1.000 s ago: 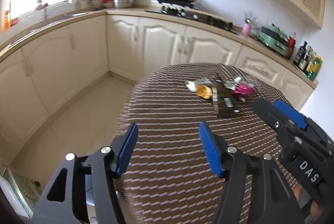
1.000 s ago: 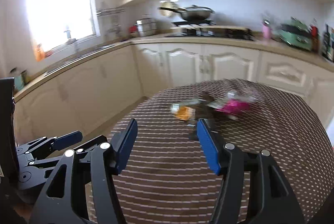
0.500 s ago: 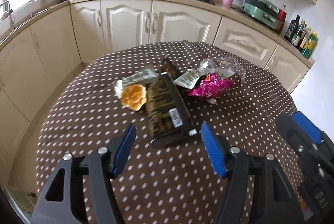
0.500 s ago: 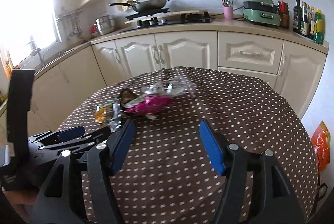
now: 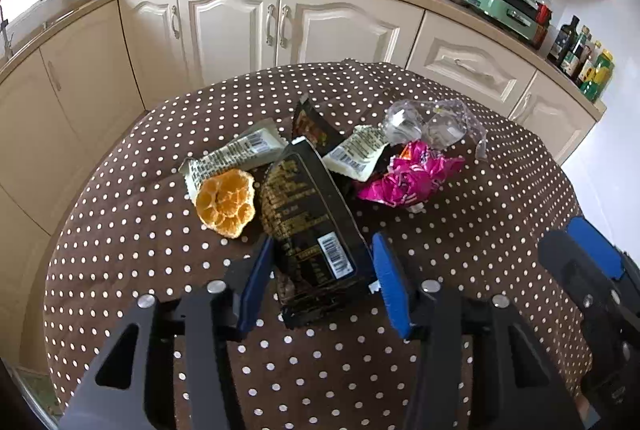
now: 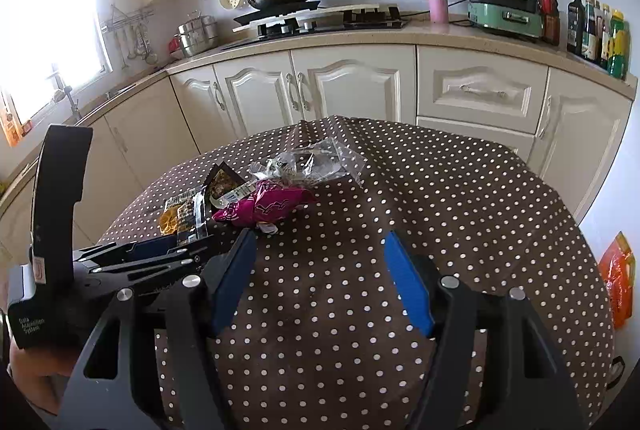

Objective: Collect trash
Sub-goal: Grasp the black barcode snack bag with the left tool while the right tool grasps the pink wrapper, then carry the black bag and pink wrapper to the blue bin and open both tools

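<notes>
- On the dotted bench (image 5: pixel 120 230), trash lies heaped around a black packet (image 5: pixel 308 218).
- Left claw (image 5: pixel 320 280): jaws just closing, straddling the packet's near end; contact unclear.
- Right claw (image 6: pixel 320 282): wide, empty, near the pink wrapper (image 6: pixel 268 207).

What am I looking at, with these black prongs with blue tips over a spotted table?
There is no robot. A person holds a two-finger gripper in each hand, each with a camera looking along its fingers. One picture is from the left gripper, the other from the right gripper. On the table lies trash: a black packet, orange peel, white wrappers, a pink wrapper and clear plastic. The left jaws have just been closing around the black packet, not clearly pinching yet. The right jaws have just opened wider, empty.
</notes>
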`<state>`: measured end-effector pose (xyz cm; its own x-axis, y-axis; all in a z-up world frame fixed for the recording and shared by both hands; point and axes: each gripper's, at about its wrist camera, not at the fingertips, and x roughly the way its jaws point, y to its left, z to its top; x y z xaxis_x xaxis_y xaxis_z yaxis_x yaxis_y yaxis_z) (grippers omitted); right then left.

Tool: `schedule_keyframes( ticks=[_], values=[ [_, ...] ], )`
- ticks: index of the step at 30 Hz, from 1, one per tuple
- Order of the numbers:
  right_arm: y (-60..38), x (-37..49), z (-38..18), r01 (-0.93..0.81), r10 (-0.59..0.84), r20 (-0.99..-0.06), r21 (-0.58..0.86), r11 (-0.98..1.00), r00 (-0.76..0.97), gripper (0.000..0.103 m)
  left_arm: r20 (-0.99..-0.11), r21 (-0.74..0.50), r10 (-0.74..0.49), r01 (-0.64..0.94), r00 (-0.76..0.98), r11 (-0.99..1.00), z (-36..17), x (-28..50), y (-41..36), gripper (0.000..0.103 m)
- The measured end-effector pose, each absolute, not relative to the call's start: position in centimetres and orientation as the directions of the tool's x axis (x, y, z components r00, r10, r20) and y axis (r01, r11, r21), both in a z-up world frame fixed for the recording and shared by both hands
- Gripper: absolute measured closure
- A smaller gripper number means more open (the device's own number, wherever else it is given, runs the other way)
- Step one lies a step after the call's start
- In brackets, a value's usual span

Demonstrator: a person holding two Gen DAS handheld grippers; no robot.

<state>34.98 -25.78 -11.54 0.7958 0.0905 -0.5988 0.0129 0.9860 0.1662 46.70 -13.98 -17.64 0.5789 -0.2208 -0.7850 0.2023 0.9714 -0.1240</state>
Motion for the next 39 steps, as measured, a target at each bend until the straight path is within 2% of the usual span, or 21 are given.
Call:
schedule_keyframes(
  ticks=[1, 2, 5, 8, 15, 18, 23, 25, 26, 30, 35, 39],
  values=[
    [-25.7, 35.1, -11.6, 0.010, 0.098, -0.603, 0.173, 0.985, 0.791, 0.039, -0.785, -0.115, -0.217, 0.207, 0.581, 0.972, -17.7, 46.7, -14.0, 0.059],
    [-25.6, 35.2, -11.7, 0.008, 0.104, -0.606, 0.179, 0.984, 0.789, 0.039, -0.784, -0.106, -0.210, 0.207, 0.584, 0.973, -17.6, 46.5, -14.0, 0.068],
    [-25.3, 35.6, -11.8, 0.002, 0.120, -0.617, 0.194, 0.981, 0.778, 0.039, -0.773, -0.120, -0.229, 0.218, 0.592, 0.968, -17.4, 46.0, -13.3, 0.076],
    [-25.0, 36.0, -11.7, -0.001, 0.119, -0.620, 0.188, 0.982, 0.775, 0.039, -0.753, -0.162, -0.265, 0.221, 0.602, 0.962, -17.1, 45.2, -12.3, 0.079],
    [-23.9, 38.6, -12.2, -0.004, 0.154, -0.643, 0.228, 0.974, 0.750, 0.039, -0.653, -0.216, -0.312, 0.224, 0.690, 0.950, -14.1, 42.3, -10.1, 0.080],
    [-23.4, 40.4, -12.9, 0.005, 0.179, -0.664, 0.265, 0.964, 0.726, 0.039, -0.609, -0.202, -0.308, 0.232, 0.731, 0.951, -12.6, 42.0, -9.3, 0.080],
    [-23.1, 43.4, -14.1, 0.044, 0.201, -0.690, 0.320, 0.946, 0.695, 0.039, -0.620, -0.197, -0.284, 0.206, 0.732, 0.959, -12.6, 42.9, -8.0, 0.080],
    [-23.0, 44.2, -14.4, 0.029, 0.234, -0.686, 0.350, 0.936, 0.689, 0.049, -0.623, -0.202, -0.286, 0.204, 0.728, 0.958, -12.7, 42.9, -7.5, 0.080],
    [-22.9, 44.6, -14.5, 0.027, 0.245, -0.691, 0.357, 0.934, 0.680, 0.063, -0.625, -0.202, -0.285, 0.201, 0.727, 0.958, -12.7, 42.9, -7.3, 0.080],
    [-22.9, 43.4, -13.8, 0.016, 0.257, -0.681, 0.367, 0.930, 0.686, 0.069, -0.624, -0.210, -0.288, 0.200, 0.726, 0.957, -12.7, 42.4, -6.2, 0.080],
    [-22.0, 38.5, -11.5, -0.015, 0.250, -0.636, 0.351, 0.936, 0.730, 0.069, -0.599, -0.206, -0.278, 0.191, 0.751, 0.960, -11.8, 39.8, -4.0, 0.080],
    [-17.6, 35.1, -9.1, -0.119, 0.280, -0.589, 0.297, 0.947, 0.758, 0.069, -0.567, -0.175, -0.225, 0.151, 0.792, 0.973, -11.2, 36.6, -0.8, 0.080]
  ],
)
